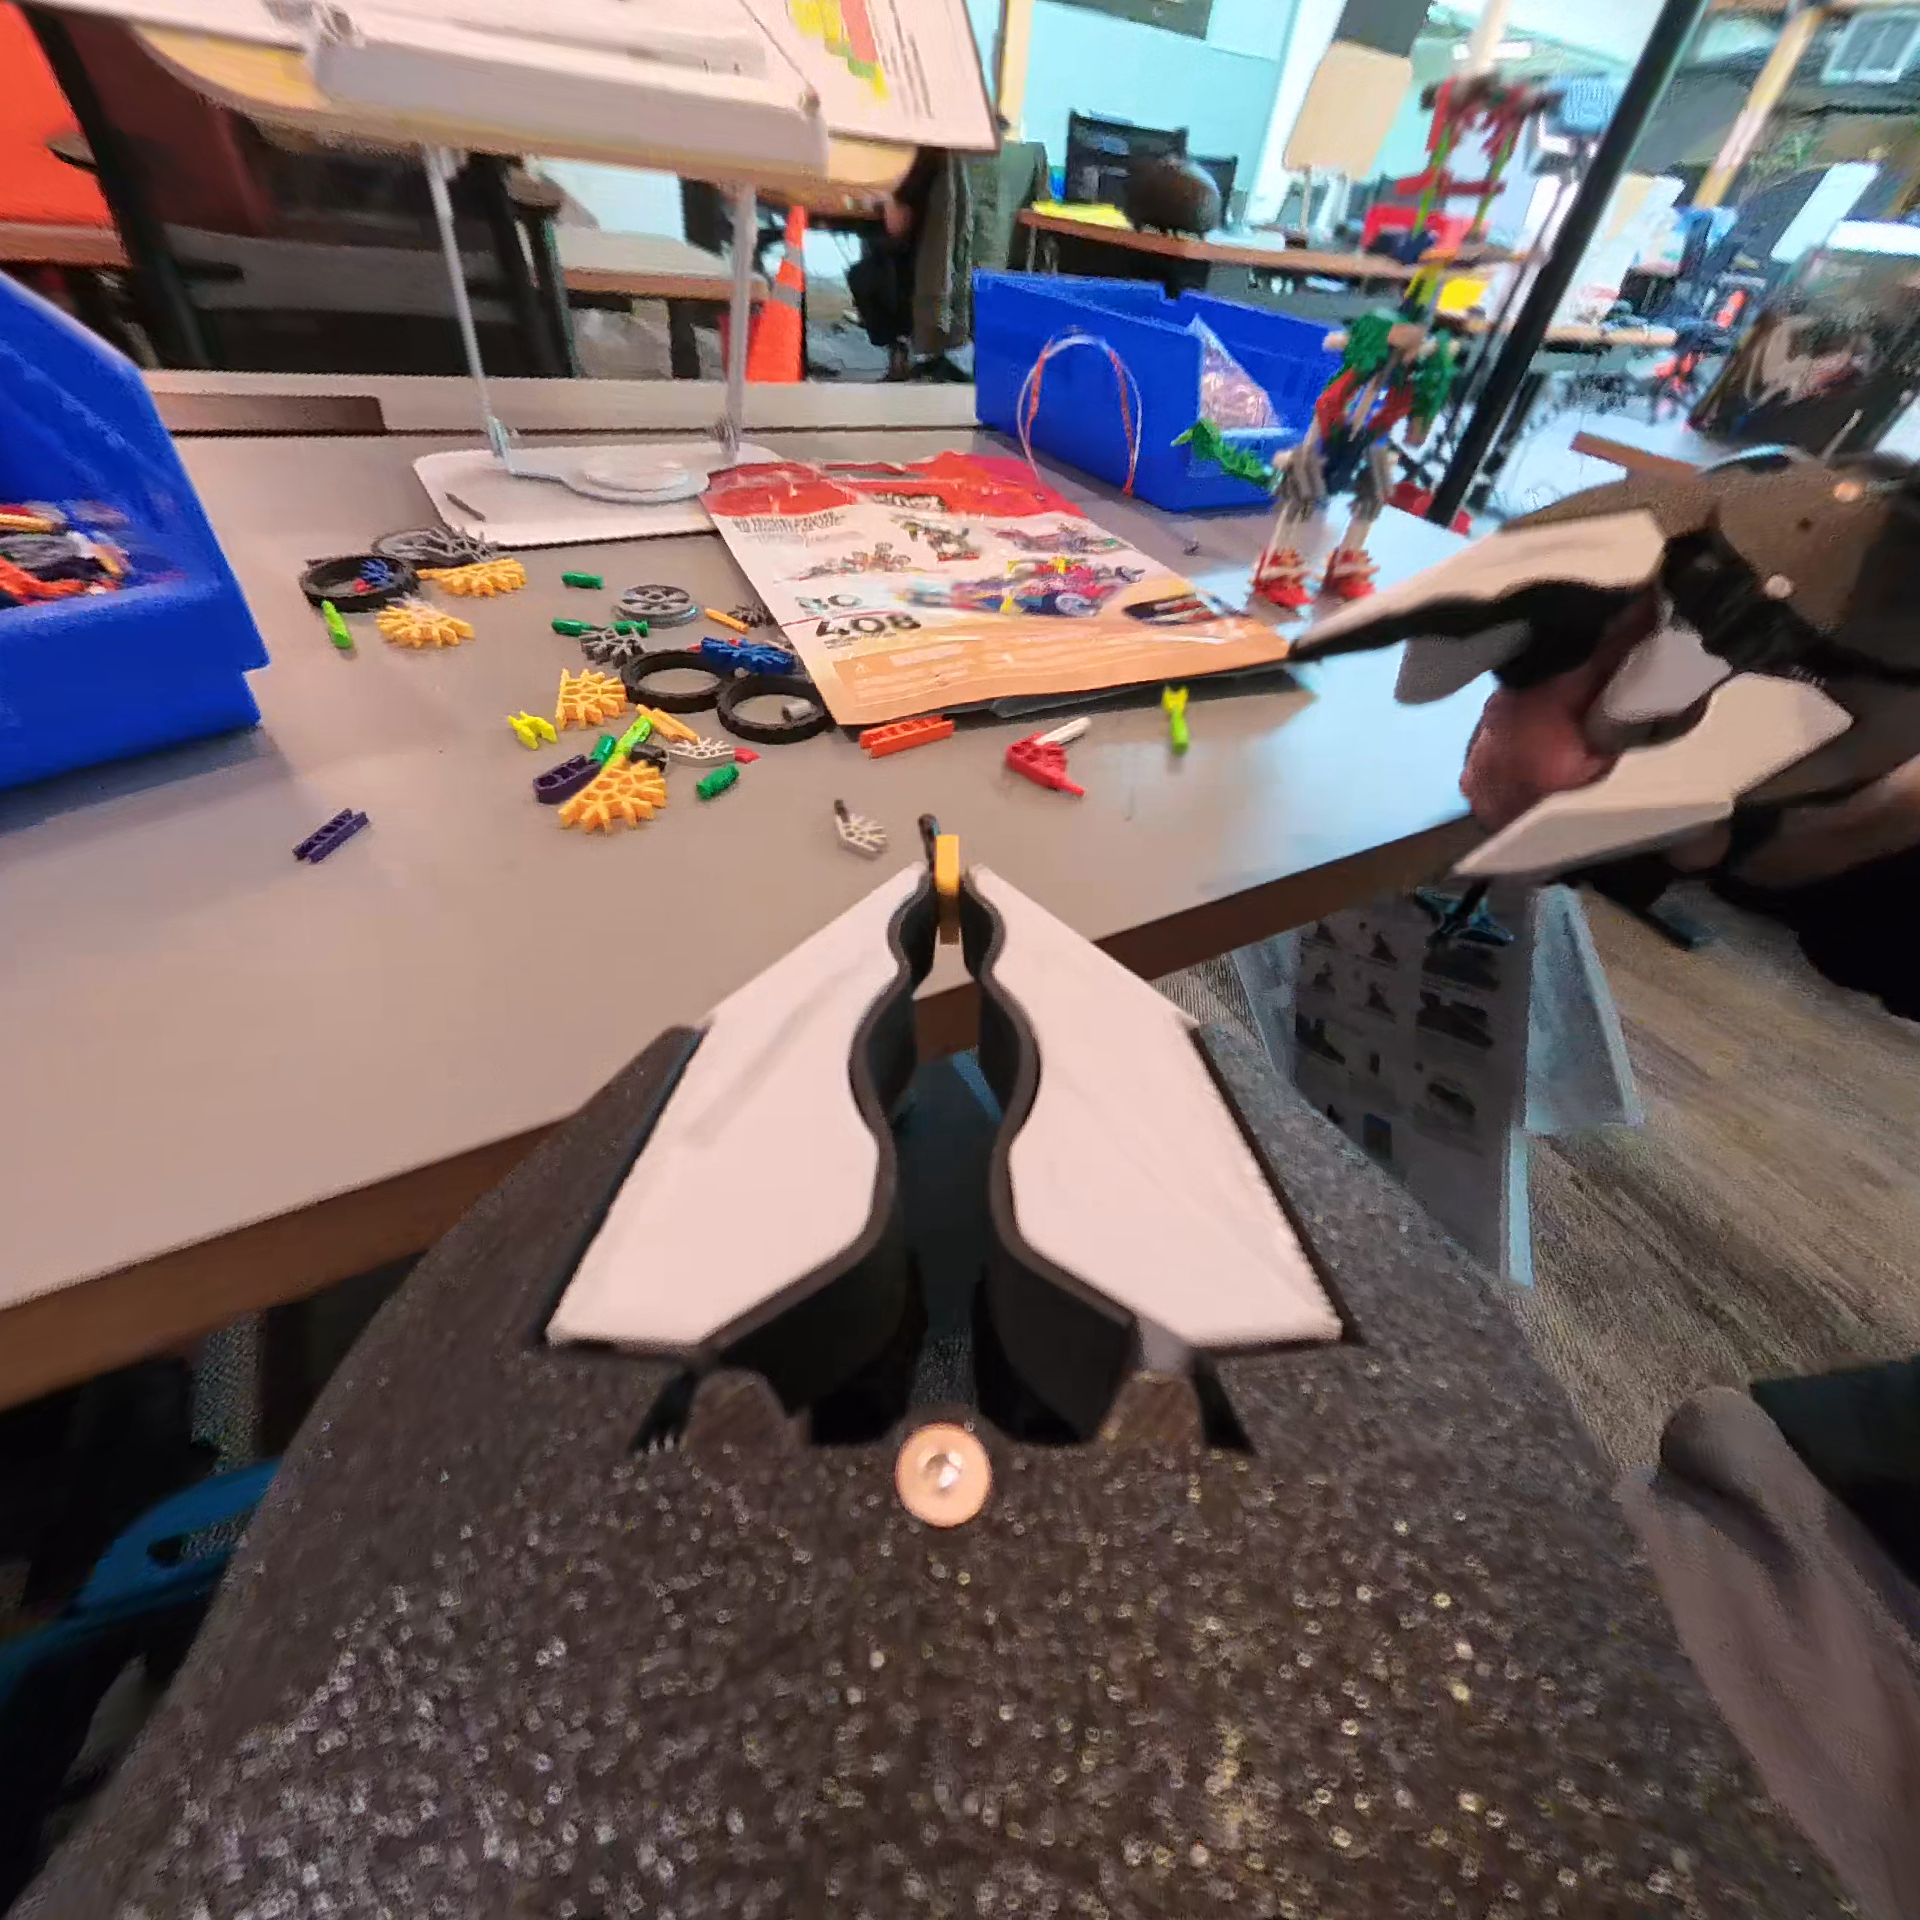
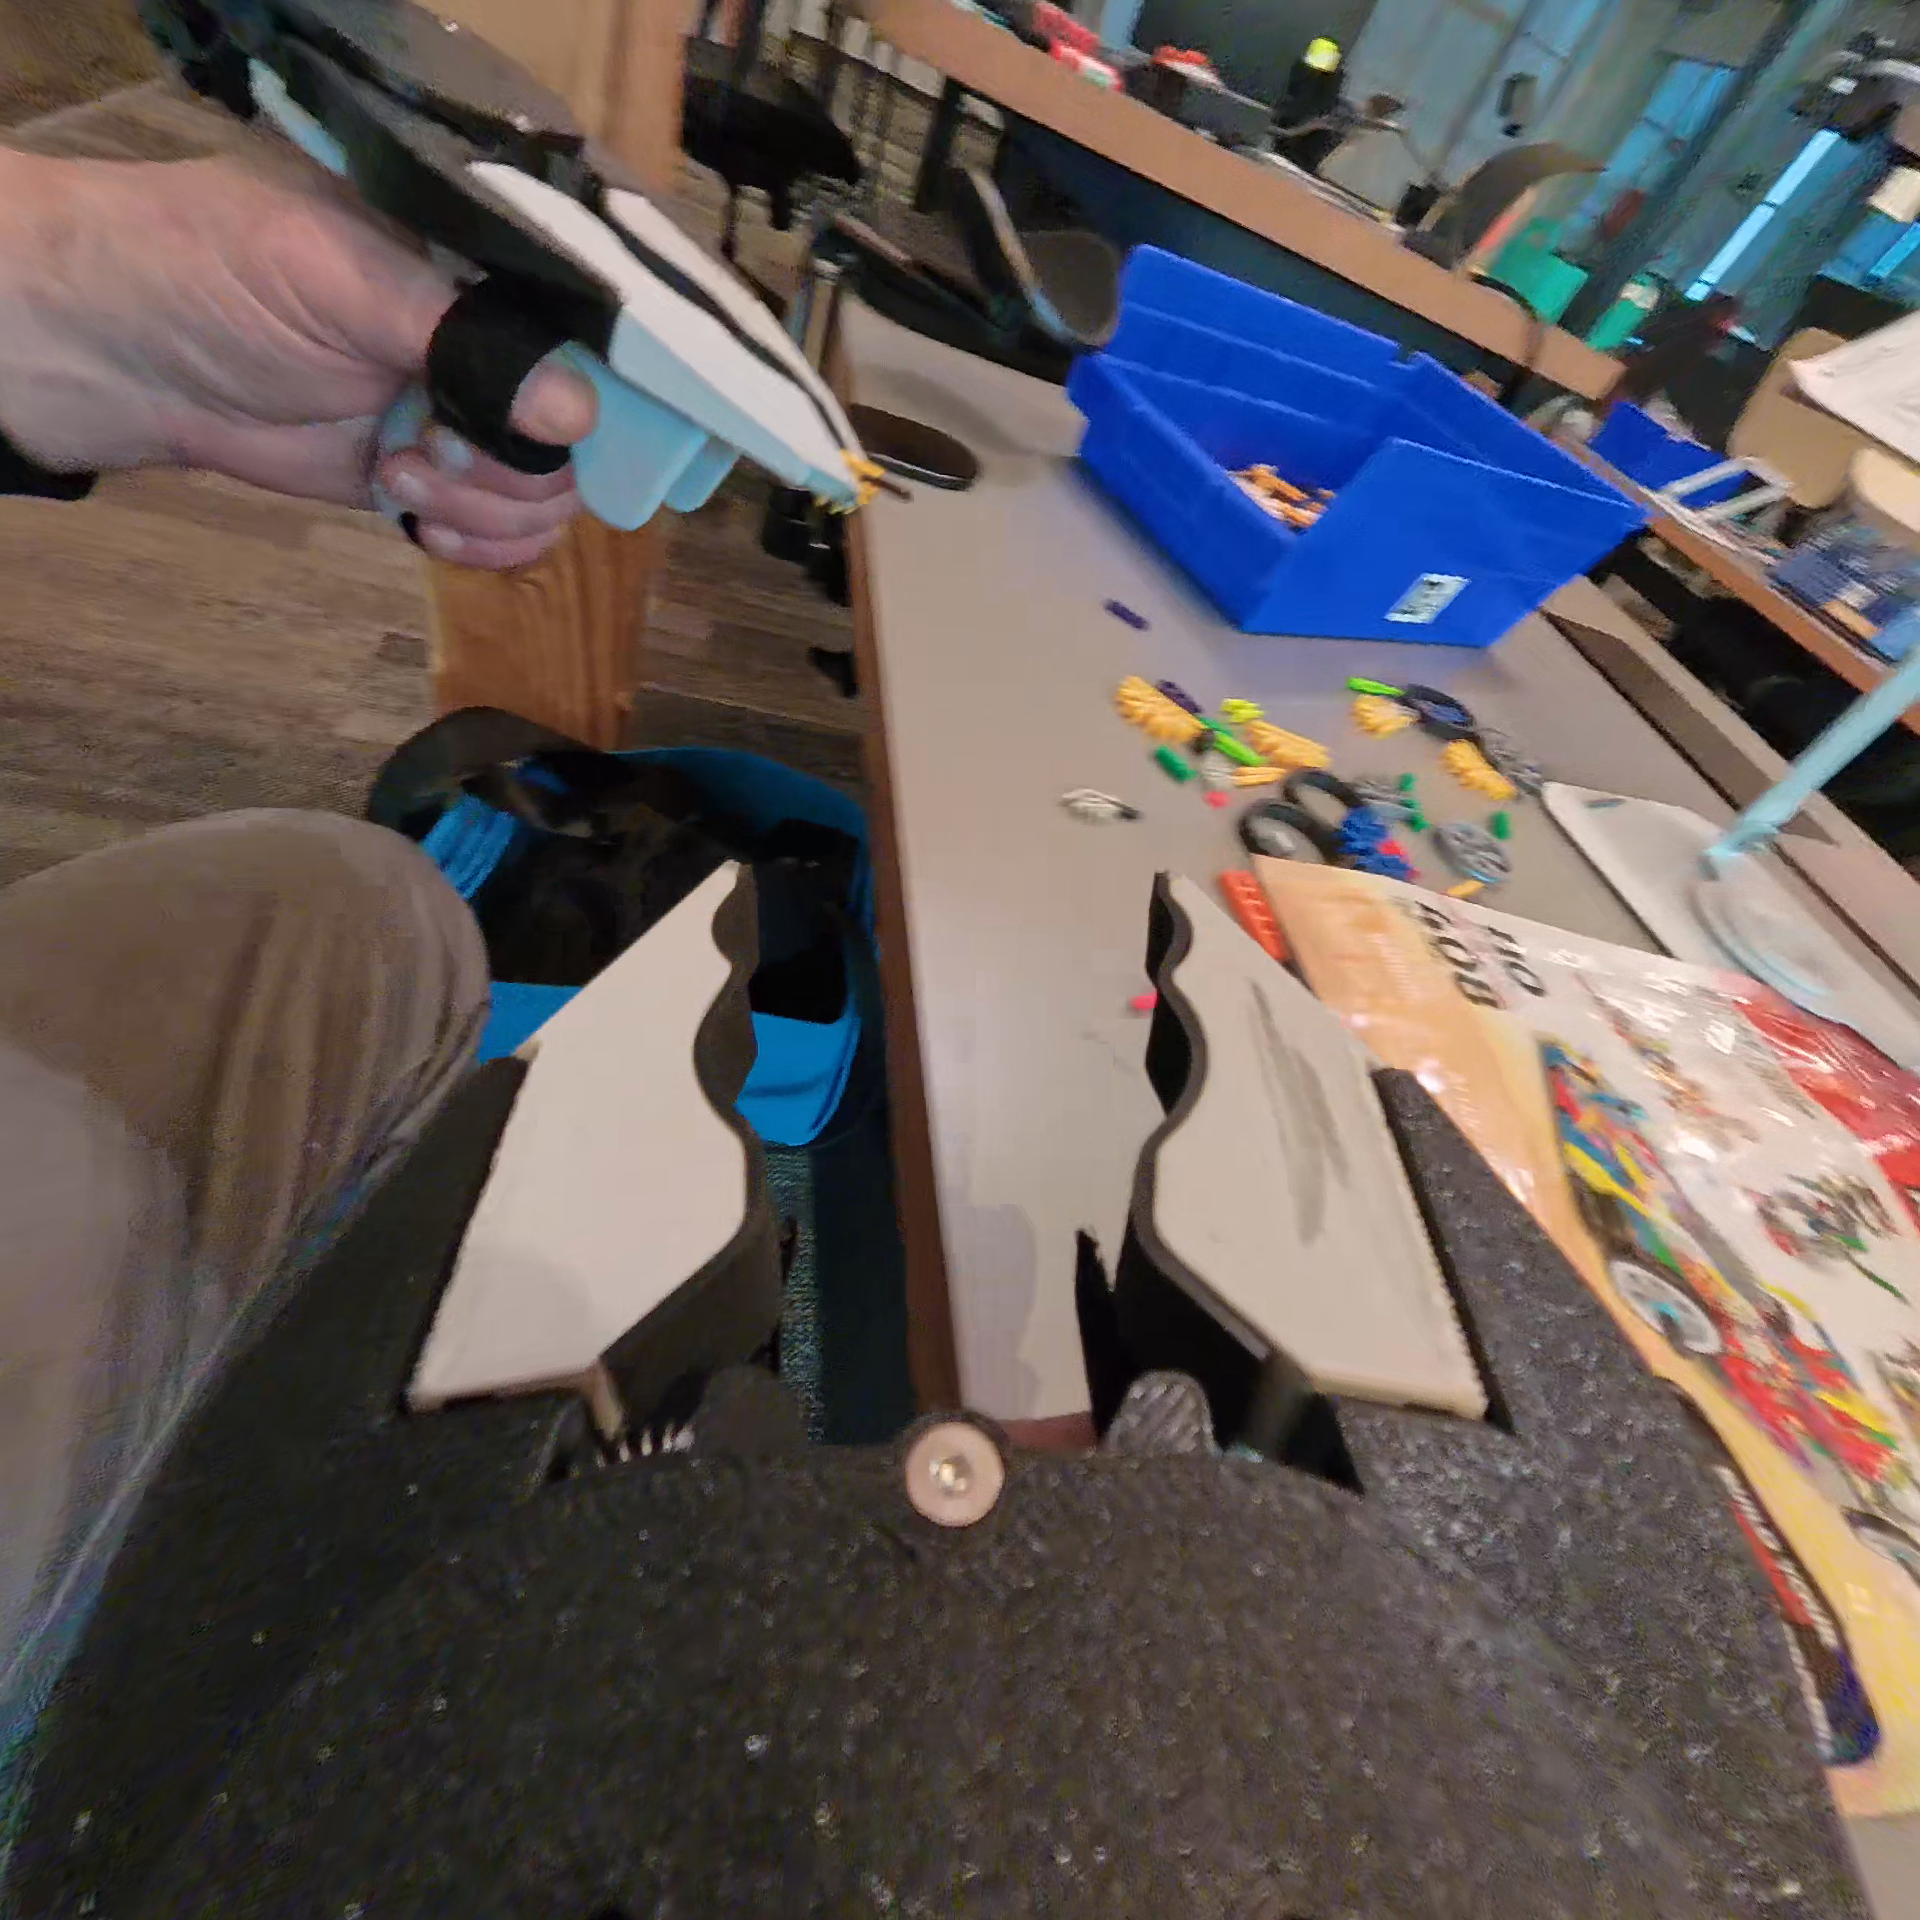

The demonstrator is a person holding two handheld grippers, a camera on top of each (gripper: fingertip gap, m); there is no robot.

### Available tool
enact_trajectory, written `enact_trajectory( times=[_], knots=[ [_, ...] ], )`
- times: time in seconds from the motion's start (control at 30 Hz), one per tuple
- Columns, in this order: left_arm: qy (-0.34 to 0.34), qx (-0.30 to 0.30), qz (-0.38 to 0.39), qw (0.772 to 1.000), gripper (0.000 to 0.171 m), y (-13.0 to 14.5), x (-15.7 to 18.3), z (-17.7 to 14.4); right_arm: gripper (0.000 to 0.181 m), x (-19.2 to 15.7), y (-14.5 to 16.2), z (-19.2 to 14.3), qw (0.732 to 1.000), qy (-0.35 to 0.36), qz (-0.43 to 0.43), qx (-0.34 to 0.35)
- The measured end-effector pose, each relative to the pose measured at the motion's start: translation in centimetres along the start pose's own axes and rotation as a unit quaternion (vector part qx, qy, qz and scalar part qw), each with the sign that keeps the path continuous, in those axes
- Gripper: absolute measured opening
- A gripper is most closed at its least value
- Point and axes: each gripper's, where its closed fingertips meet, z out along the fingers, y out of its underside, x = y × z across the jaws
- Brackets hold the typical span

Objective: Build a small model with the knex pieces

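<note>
My left gripper (image 1: 948,883) is shut on a small yellow construction-toy piece (image 1: 948,885) with a black tip, held above the near edge of the grey table (image 1: 416,987). It also shows in the right wrist view (image 2: 852,480), held by a hand at the upper left. My right gripper (image 2: 951,894) is open and empty, over the table's edge; it shows in the left wrist view (image 1: 1382,748) at the right, open. A scatter of small coloured toy pieces (image 1: 613,707) and black tyres (image 1: 774,709) lies mid-table.
A printed toy bag (image 1: 977,592) lies on the table. Blue bins stand at left (image 1: 114,582) and back right (image 1: 1122,395). A built toy figure (image 1: 1351,457) stands right of the bag. A stand with papers (image 1: 623,94) is behind. A blue-black bag (image 2: 665,894) sits on the floor.
</note>
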Motion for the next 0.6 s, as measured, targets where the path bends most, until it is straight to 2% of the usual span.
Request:
enact_trajectory(
  times=[0.1,0.3,0.47,0.6],
  knots=[
    [0.016,-0.032,0.017,0.999,0.002,0.6,-2.3,2.5,0.073,3.1,-0.8,0.7,0.998,0.047,0.033,0.025],
    [0.073,-0.145,-0.003,0.987,0.002,2.6,-5.2,6.8,0.073,7.7,0.9,2.7,0.993,0.119,0.018,-0.017],
    [0.106,-0.229,-0.08,0.964,0.002,3.8,-6.6,8.2,0.073,8.2,1.8,3.9,0.991,0.123,-0.001,-0.05],
    [0.141,-0.241,-0.161,0.947,0.002,3.5,-6.9,8.5,0.066,6.7,1.7,6.1,0.995,0.07,-0.003,-0.072]
  ],
)
